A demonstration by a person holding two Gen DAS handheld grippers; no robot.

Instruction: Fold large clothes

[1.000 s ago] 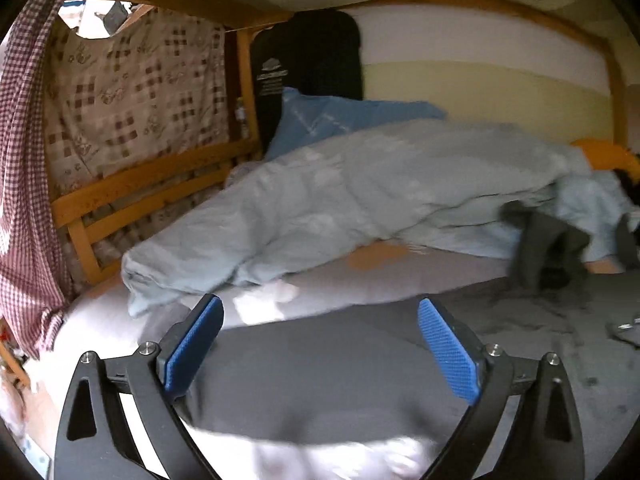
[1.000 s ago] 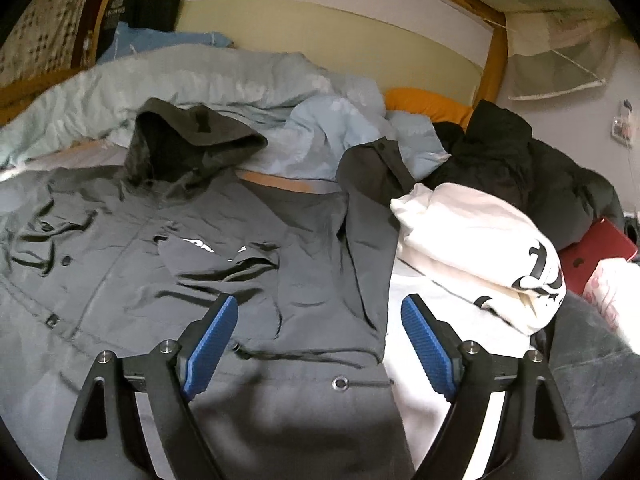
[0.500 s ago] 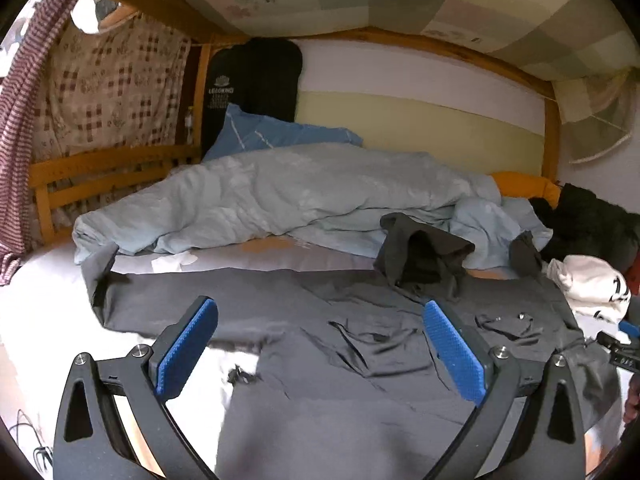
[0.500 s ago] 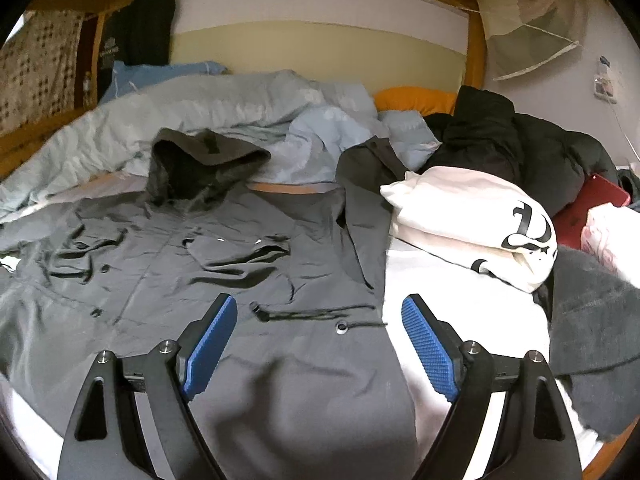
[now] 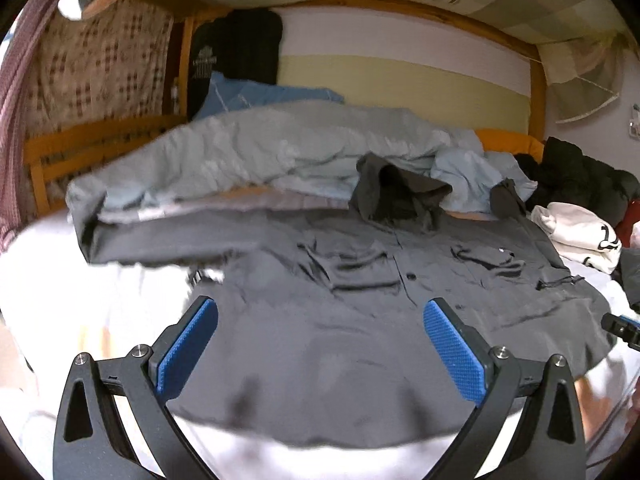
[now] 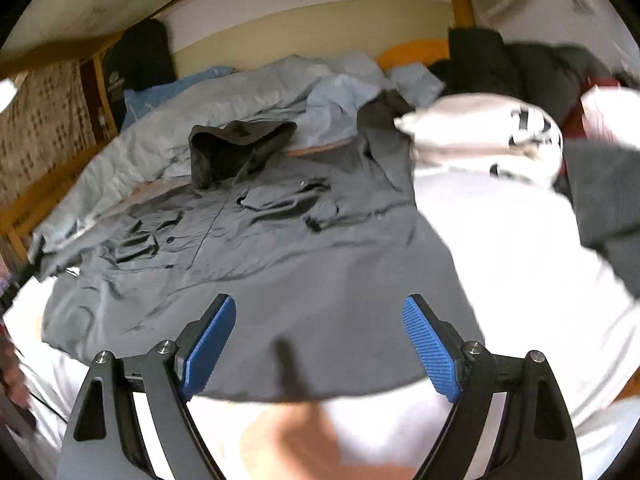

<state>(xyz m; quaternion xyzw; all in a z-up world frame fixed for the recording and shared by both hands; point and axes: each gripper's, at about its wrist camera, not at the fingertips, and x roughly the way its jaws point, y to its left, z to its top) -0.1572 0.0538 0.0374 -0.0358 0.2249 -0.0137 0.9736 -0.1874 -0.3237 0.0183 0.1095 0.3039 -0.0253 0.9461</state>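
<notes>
2 grippers, left gripper (image 5: pixel 320 354) and right gripper (image 6: pixel 318 350), hover wide-jawed and empty over the near hem of the grey jacket (image 5: pixel 360 300), spread flat for folding.

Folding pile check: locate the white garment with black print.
The white garment lies bunched at upper right in the right wrist view, beside the grey jacket.

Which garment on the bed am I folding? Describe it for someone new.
On the bed's white sheet, in front of the pale blue duvet, lies the jacket, spread flat. It is dark grey and hooded with chest pockets, unlike the folded white top beside it.
</notes>
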